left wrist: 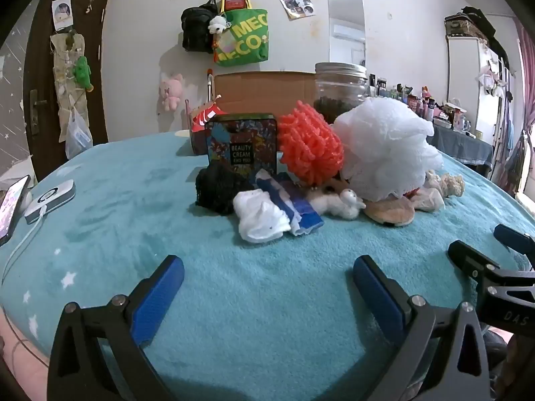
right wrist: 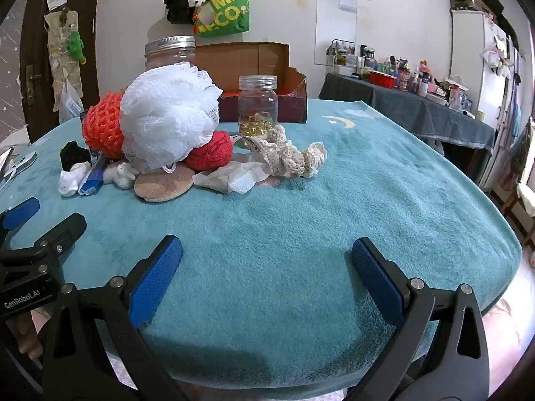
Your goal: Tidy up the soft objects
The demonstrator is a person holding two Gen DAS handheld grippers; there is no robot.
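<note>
Both grippers, left gripper (left wrist: 267, 287) and right gripper (right wrist: 267, 267), hang spread wide and empty above the teal fleece blanket (right wrist: 301, 207), well short of the pile, likely poised to pick; the fluffy white mesh bath pouf (right wrist: 169, 113) sits atop the orange knitted scrubber (right wrist: 100, 123), before the open brown cardboard box (right wrist: 247, 56)

On the table sit two jars, a big jar (right wrist: 170, 54) and a small jar (right wrist: 257, 104), one tin box (left wrist: 241, 145), one cardboard box (right wrist: 249, 67), and two puffy balls, white (right wrist: 169, 113) and orange (left wrist: 309, 143).
</note>
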